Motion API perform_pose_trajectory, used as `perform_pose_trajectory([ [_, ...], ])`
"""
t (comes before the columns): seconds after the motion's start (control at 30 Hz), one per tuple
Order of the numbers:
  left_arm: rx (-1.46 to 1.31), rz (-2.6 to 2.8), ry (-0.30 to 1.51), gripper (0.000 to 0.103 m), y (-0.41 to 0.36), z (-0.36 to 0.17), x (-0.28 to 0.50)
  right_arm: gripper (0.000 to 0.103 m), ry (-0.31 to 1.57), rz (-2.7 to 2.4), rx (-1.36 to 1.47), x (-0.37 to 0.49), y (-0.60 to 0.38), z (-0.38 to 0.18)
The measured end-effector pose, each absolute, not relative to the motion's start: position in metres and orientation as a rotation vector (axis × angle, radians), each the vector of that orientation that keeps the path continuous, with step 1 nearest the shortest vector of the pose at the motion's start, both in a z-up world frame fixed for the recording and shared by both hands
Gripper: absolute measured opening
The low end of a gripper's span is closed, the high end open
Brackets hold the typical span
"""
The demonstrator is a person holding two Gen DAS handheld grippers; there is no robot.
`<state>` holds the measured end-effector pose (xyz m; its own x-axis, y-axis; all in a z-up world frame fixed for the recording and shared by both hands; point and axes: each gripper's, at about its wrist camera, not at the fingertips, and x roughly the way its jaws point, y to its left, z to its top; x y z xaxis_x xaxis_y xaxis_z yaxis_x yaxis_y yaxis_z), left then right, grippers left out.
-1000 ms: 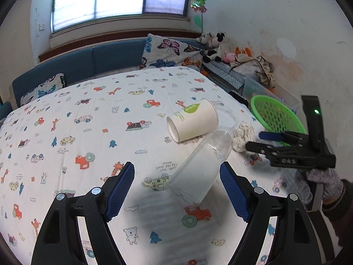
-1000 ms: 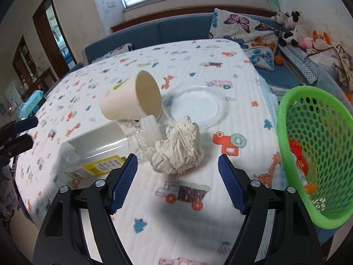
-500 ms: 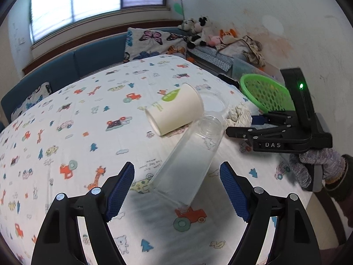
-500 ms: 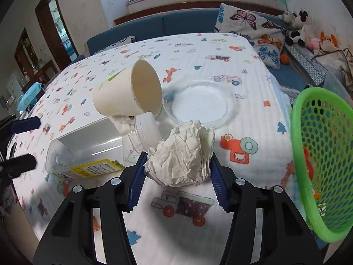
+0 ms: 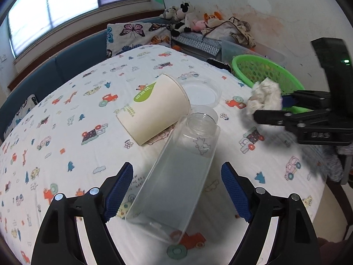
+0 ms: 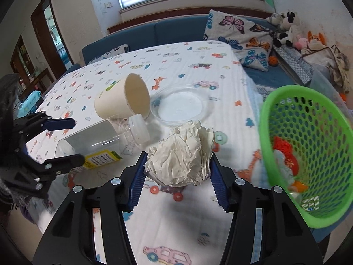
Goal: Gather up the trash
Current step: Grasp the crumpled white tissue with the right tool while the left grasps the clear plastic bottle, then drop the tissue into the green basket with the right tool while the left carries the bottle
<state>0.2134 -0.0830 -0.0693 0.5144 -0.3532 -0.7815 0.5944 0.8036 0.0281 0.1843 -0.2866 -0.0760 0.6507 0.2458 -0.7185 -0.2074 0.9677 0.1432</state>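
My right gripper (image 6: 176, 176) is shut on a crumpled white paper ball (image 6: 182, 154) and holds it above the table, left of the green mesh basket (image 6: 308, 145). The ball also shows in the left wrist view (image 5: 264, 98) in front of the basket (image 5: 262, 71). My left gripper (image 5: 176, 190) is open, its fingers on either side of a clear plastic bottle (image 5: 178, 176) lying on the table. A paper cup (image 5: 152, 108) lies on its side against the bottle's neck. A clear plastic lid (image 5: 203, 93) lies behind the cup.
The table has a white cartoon-print cloth (image 5: 55, 137). The basket holds some red and orange trash (image 6: 284, 152). A blue sofa with butterfly cushions (image 6: 238, 28) and plush toys (image 5: 183, 19) stands behind the table. The table's right edge is near the basket.
My right gripper closed on the paper ball and lifted it off the table toward the basket. My left gripper moved closer around the bottle and stayed open.
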Motion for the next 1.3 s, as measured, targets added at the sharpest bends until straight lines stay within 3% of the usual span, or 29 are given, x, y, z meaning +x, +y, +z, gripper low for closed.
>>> perform_pose_trajectory([
  [0.4,0.389,-0.585,0.887,0.079,-0.101,-0.087,0.228,0.055,0.817,0.191,0.081,0.175,-0.314,-0.071],
  [0.93,0.385,-0.611,0.882,0.057,-0.112,-0.092,0.225,0.055,0.805,0.110,0.112,0.165,-0.346,-0.070],
  [1.3,0.313,-0.656,0.872,0.055,-0.112,-0.079,0.206,0.055,0.799,0.032,0.144,0.165,-0.379,-0.069],
])
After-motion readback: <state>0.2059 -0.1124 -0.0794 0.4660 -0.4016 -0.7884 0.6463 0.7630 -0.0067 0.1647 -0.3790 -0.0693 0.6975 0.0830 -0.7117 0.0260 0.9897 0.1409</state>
